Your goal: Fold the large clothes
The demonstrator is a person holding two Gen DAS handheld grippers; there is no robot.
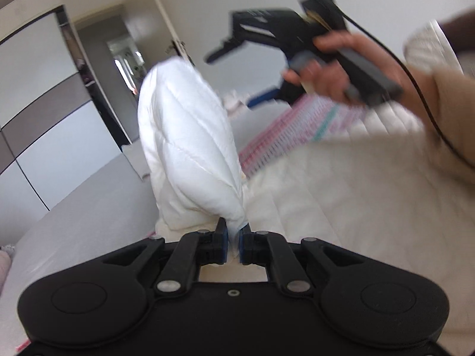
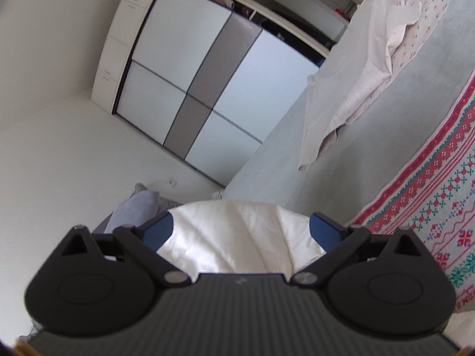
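A white quilted padded garment [image 1: 187, 148] stands up in a bunched column in the left wrist view. My left gripper [image 1: 233, 238] is shut on its lower edge. The rest of the garment [image 1: 341, 195] spreads cream-white over the bed to the right. My right gripper [image 1: 237, 80] is seen in the left wrist view, held in a hand up in the air, jaws wide open and empty. In the right wrist view my right gripper [image 2: 242, 225] is open, with the white garment [image 2: 237, 234] seen between its blue pads, below them.
A red, pink and green patterned knit [image 2: 439, 201] lies on the grey bed [image 2: 371, 136], also blurred in the left wrist view [image 1: 297, 124]. A pale floral cloth [image 2: 371, 71] lies further on the bed. A wardrobe with white and grey sliding doors [image 2: 193, 83] stands beyond.
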